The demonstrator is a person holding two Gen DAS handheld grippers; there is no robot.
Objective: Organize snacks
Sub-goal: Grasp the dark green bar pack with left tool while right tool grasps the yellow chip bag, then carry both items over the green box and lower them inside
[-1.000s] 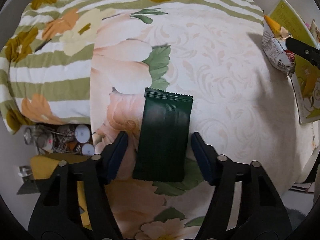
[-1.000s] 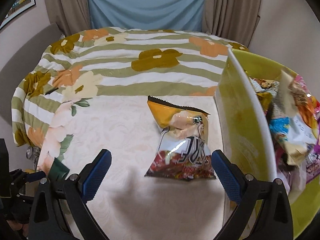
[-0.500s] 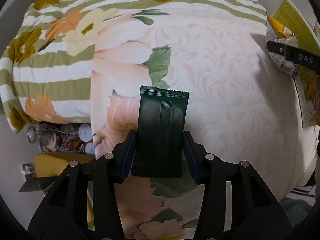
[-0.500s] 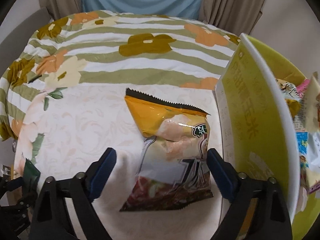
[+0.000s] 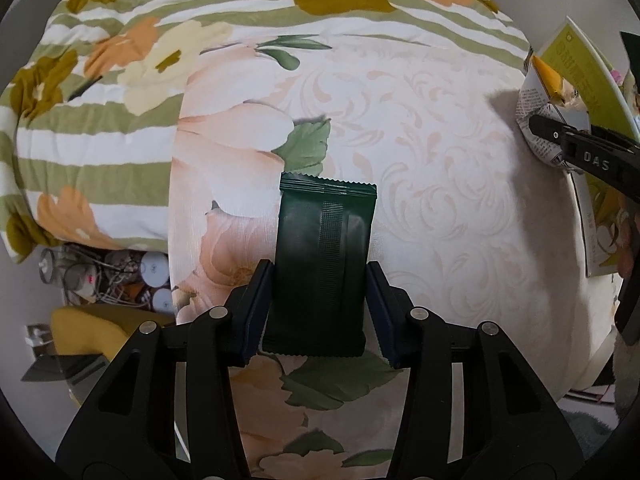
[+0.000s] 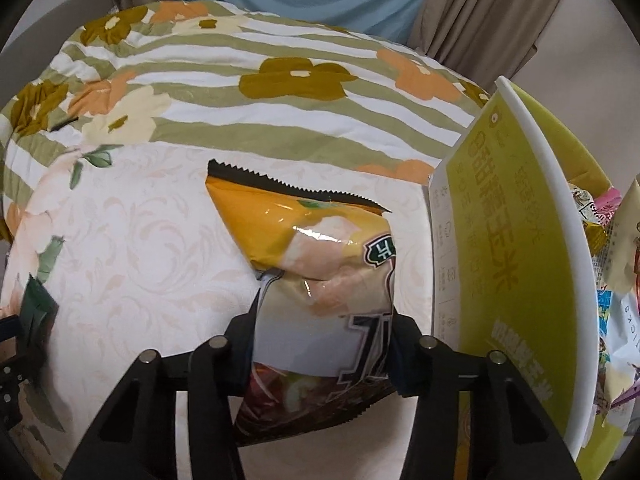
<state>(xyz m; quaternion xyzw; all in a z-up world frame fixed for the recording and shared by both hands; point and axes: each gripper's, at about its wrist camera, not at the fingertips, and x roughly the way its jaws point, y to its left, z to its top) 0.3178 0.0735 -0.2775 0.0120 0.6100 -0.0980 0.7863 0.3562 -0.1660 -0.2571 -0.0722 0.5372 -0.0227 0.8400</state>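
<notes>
At three o'clock on the bed (image 6: 160, 240), the yellow-green box (image 6: 516, 264) holds mixed snack packets (image 6: 616, 280). The left tool (image 5: 318, 312) clamps the dark green packet (image 5: 324, 264); the right tool (image 6: 322, 344) is closing on the chip bag (image 6: 320, 264) pinched between its pads.

My left black two-finger gripper with dark blue pads (image 5: 318, 312): angled steeply down, both pads pressed flat against the sides of a dark green packet. My right black two-finger gripper (image 6: 322, 344): also tilted steeply down, jaws closing, pads squeezing the crinkled sides of a yellow-and-white bag.
</notes>
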